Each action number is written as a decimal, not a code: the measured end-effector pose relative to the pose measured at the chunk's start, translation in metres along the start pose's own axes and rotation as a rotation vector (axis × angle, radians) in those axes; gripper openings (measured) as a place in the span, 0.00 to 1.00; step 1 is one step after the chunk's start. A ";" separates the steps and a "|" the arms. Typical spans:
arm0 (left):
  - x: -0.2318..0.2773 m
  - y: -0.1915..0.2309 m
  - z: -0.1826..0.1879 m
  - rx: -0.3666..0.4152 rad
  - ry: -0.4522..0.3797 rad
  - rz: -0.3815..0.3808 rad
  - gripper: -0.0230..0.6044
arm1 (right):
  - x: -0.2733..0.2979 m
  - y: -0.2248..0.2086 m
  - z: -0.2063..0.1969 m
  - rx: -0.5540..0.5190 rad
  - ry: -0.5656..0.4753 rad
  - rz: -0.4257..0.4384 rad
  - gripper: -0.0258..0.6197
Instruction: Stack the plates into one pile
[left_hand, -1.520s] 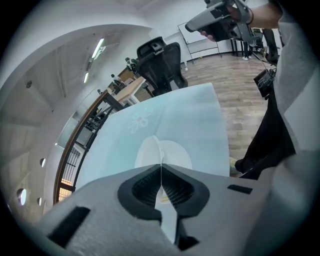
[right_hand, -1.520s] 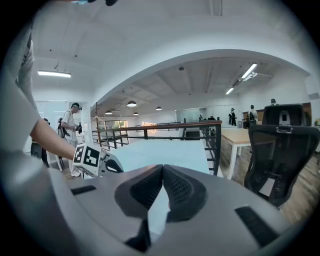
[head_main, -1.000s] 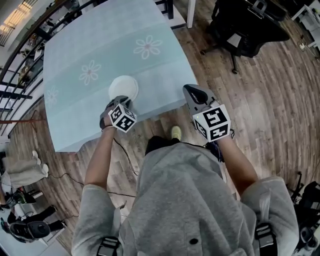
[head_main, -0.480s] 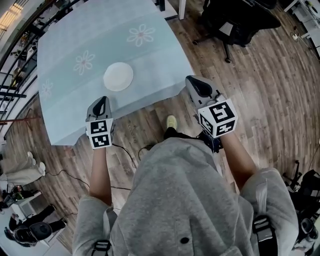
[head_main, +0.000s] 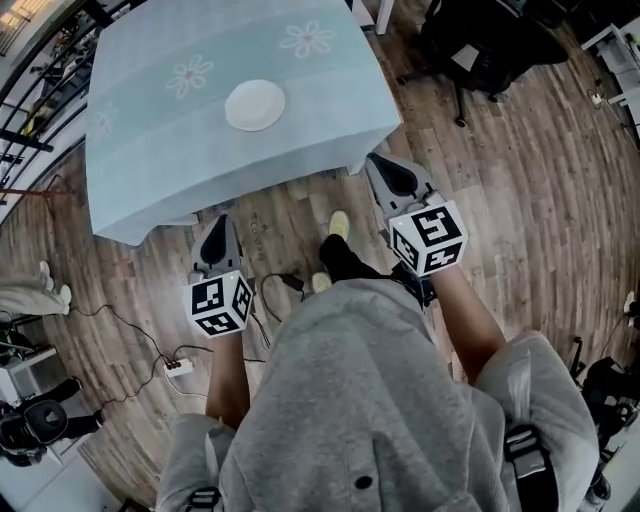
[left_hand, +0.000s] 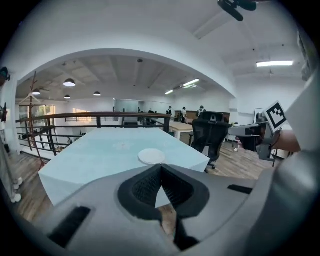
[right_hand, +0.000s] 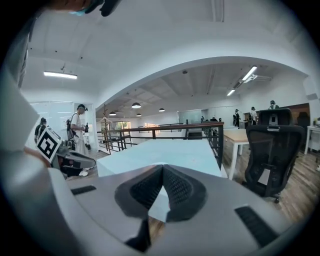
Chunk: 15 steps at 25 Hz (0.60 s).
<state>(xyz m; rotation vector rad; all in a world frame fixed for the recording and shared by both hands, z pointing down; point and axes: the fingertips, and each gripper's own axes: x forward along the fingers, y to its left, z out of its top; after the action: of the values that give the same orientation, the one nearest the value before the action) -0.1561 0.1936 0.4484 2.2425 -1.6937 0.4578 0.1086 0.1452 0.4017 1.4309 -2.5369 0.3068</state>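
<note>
A pile of white plates (head_main: 255, 105) rests near the front of the table with the light blue flowered cloth (head_main: 150, 170). It shows as a flat white disc (left_hand: 151, 156) in the left gripper view. Both grippers hang over the wooden floor, away from the table's front edge. My left gripper (head_main: 216, 228) is shut with nothing in it, its tips meeting (left_hand: 161, 167). My right gripper (head_main: 383, 165) is also shut and empty (right_hand: 163, 167), level with the table's right corner. No plate shows in the right gripper view, only the tabletop (right_hand: 165, 152).
A black office chair (head_main: 490, 50) stands right of the table. Cables and a power strip (head_main: 180, 366) lie on the floor by my left side. A dark railing (left_hand: 75, 117) runs behind the table. A person (right_hand: 79, 125) stands far off.
Both grippers have drawn back from the table and now hang over the floor. The left one left the plates, rolled upright and came back furthest. The plates lie further away.
</note>
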 end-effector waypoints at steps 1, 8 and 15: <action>-0.008 -0.007 -0.009 -0.010 0.007 -0.011 0.07 | -0.006 0.008 -0.002 -0.007 0.002 0.011 0.08; -0.048 -0.033 -0.037 -0.057 0.016 -0.065 0.07 | -0.043 0.037 -0.018 -0.050 0.018 0.022 0.08; -0.065 -0.043 -0.031 -0.033 -0.010 -0.097 0.07 | -0.066 0.037 -0.019 -0.024 -0.003 -0.022 0.08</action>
<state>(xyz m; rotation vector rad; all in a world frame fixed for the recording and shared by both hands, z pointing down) -0.1334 0.2748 0.4476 2.2945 -1.5763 0.3938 0.1121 0.2229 0.3988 1.4503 -2.5169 0.2706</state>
